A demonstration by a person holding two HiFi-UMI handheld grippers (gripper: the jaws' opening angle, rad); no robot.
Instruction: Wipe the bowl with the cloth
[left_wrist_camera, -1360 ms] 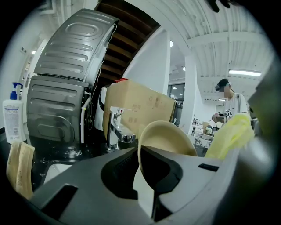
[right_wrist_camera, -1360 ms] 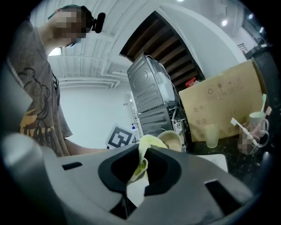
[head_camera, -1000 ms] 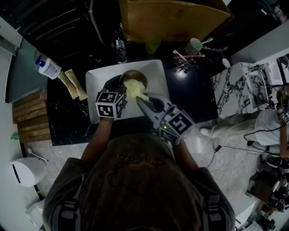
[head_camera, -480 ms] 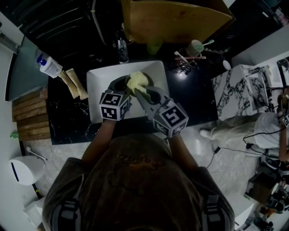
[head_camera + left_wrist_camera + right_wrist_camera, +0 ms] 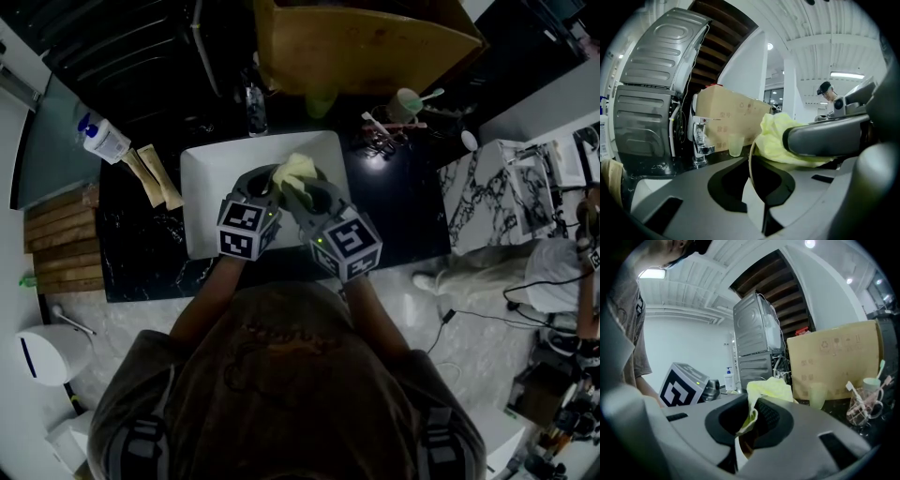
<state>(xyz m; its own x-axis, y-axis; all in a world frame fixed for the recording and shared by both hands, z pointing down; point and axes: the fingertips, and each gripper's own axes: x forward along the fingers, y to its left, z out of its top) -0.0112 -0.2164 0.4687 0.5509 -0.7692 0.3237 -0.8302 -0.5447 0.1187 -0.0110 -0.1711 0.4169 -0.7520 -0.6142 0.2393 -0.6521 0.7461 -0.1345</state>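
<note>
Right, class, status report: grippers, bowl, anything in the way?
Left gripper shut on bowl rim. Right gripper shut on yellow cloth, against the bowl. Over white sink; nothing in the way.

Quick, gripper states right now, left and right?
Left gripper: closed on the rim of the brownish round bowl.
Right gripper: closed on the yellow crumpled cloth.

yellow cloth (image 5: 292,171), white sink (image 5: 201,184) (black counter (image 5: 396,208))
</note>
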